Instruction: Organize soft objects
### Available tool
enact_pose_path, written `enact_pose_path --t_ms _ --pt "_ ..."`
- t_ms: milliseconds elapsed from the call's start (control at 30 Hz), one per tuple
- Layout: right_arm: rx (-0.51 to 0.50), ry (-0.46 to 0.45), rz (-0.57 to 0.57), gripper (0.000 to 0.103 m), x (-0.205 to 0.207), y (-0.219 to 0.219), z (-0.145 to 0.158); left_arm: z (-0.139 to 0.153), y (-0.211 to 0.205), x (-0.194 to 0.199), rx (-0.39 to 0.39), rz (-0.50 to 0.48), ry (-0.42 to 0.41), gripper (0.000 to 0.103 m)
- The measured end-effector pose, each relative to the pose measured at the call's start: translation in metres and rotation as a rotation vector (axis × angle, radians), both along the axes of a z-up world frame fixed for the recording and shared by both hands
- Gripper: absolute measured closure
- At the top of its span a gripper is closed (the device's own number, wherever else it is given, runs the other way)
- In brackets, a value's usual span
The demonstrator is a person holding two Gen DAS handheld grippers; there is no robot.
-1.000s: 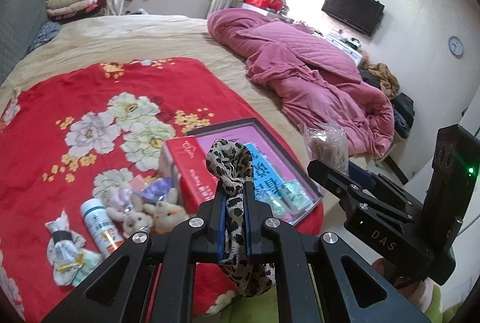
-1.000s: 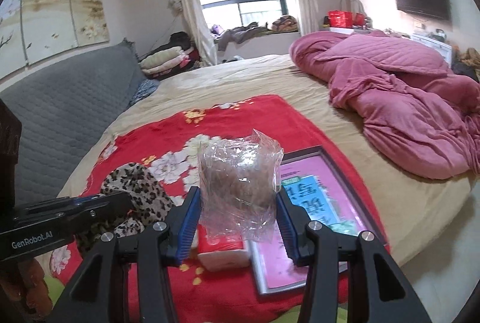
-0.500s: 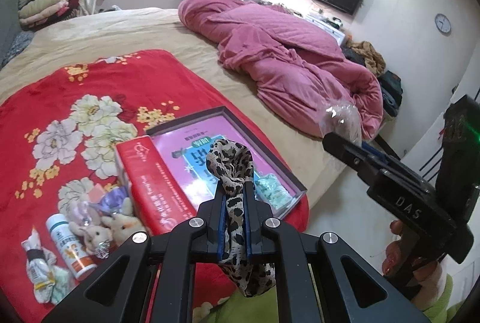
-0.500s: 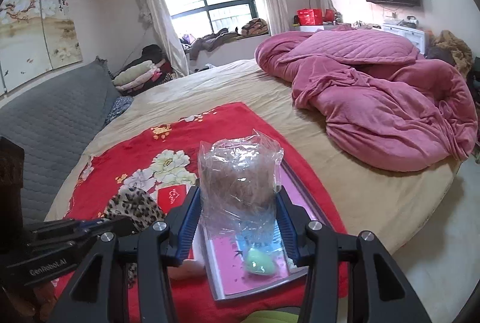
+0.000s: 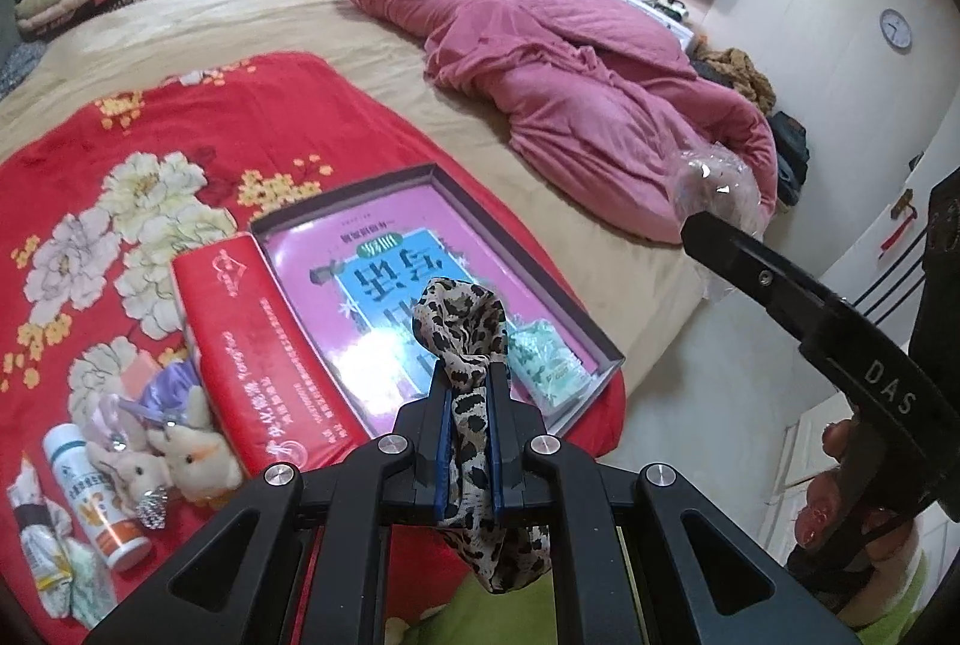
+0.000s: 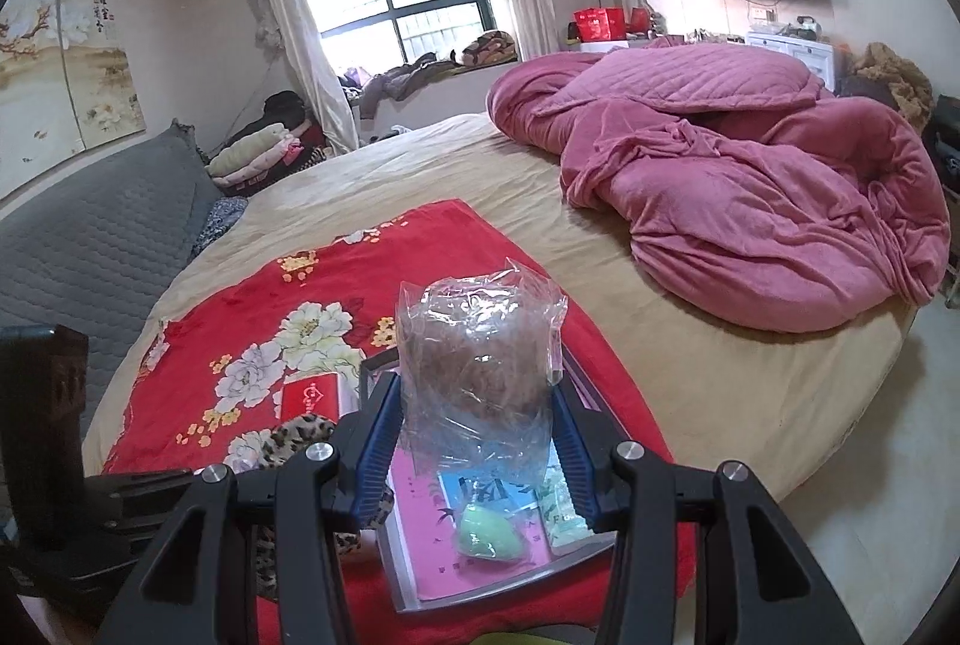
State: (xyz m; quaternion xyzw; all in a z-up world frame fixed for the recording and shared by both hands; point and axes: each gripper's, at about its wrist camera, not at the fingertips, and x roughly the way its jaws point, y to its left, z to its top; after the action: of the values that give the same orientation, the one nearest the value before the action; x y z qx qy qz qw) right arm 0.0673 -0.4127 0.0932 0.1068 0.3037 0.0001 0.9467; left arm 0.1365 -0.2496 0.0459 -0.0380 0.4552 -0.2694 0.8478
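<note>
My left gripper (image 5: 469,387) is shut on a leopard-print cloth (image 5: 462,321) and holds it above the near end of a shallow grey box (image 5: 588,327) with a pink and blue printed bottom. My right gripper (image 6: 477,399) is shut on a clear plastic bag of brown fluffy stuff (image 6: 477,345), held above the same box (image 6: 402,579). A green soft piece (image 6: 483,534) and a mint packet (image 5: 549,366) lie in the box. Small plush toys (image 5: 174,456) lie on the red floral blanket (image 5: 240,117).
A red tissue pack (image 5: 252,345) lies left of the box. A white bottle (image 5: 96,501) and a crumpled wrapper (image 5: 42,543) lie at the blanket's near left. A pink quilt (image 6: 750,177) is heaped on the bed's far right. The bed edge drops to the floor (image 5: 720,375).
Both grippers have drawn back and swung right, still holding their loads. The box now lies under both, and the right gripper sits farther right, over the bed edge.
</note>
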Motion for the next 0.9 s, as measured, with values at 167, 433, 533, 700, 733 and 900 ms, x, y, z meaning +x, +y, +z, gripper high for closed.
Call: enact_pose_path --t_ms 167,433,533,700,733,900 --pt "0.005 0.022 -0.006 0.054 0.007 -0.006 -0.011 -0.017 -0.013 0.006 0.054 0.000 0.012 0.094" --pt "0.005 0.059 -0.008 0.054 0.022 -0.016 -0.030 -0.047 -0.033 0.017 0.116 -0.008 0.044 0.094" --pt "0.003 0.080 -0.004 0.054 0.030 -0.018 -0.039 -0.058 -0.038 0.019 0.118 -0.018 0.067 0.094" --pt "-0.002 0.137 0.007 0.054 0.046 -0.020 -0.059 -0.074 -0.046 0.022 0.119 -0.031 0.095 0.094" --pt "0.002 0.143 0.013 0.054 0.049 -0.020 -0.063 -0.076 -0.047 0.023 0.122 -0.032 0.097 0.094" --pt "-0.007 0.187 0.032 0.054 0.063 -0.016 -0.081 -0.086 -0.048 0.026 0.130 -0.032 0.113 0.094"
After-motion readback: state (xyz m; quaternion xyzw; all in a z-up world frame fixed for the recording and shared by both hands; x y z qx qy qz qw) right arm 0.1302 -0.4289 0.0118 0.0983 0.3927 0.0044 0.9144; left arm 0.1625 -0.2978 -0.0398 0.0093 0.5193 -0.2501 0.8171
